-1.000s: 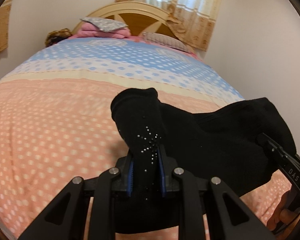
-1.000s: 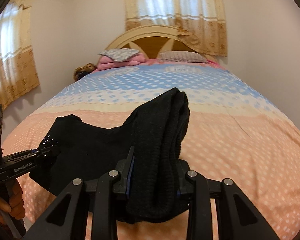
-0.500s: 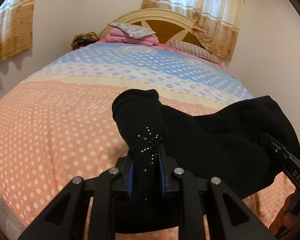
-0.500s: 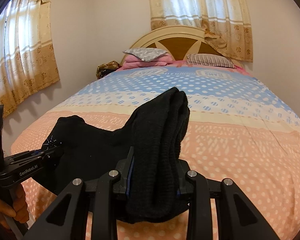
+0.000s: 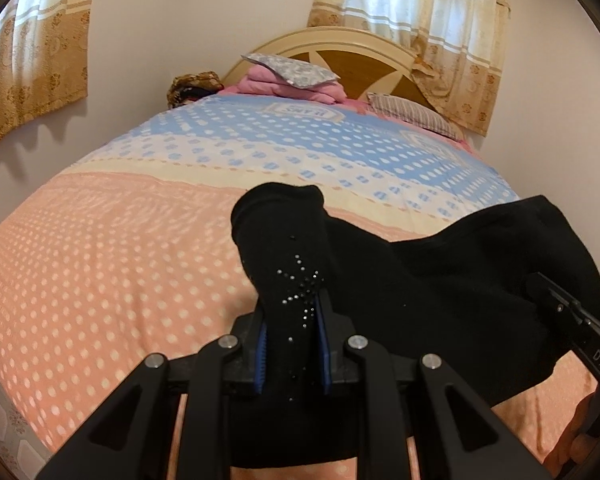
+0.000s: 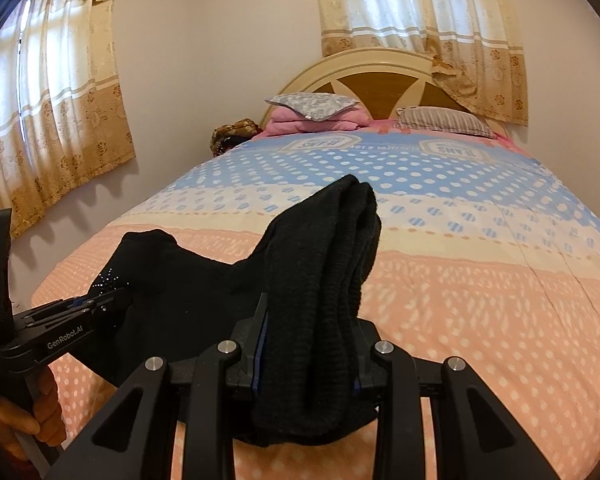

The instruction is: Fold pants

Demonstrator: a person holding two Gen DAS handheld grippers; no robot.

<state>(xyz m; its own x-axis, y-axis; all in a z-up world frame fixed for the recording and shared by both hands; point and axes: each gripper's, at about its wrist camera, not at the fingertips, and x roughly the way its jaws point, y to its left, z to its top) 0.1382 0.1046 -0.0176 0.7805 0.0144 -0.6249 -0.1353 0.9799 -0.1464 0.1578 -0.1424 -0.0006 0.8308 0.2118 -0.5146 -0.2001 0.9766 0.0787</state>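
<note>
One big bed [image 6: 480,300] with a dotted peach-and-blue cover fills the room, and the black pants [image 6: 204,292] hang stretched above its near end between two handheld tools. Left gripper [image 5: 291,340] has its jaws pinched tight on the corner bearing small sparkles, while the right gripper [image 6: 306,356] is clamped on a thick bunched fold of the ribbed fabric.

A dotted bedspread [image 6: 460,280] (peach, cream, blue) covers the bed below daylit curtained windows [image 6: 416,4].
</note>
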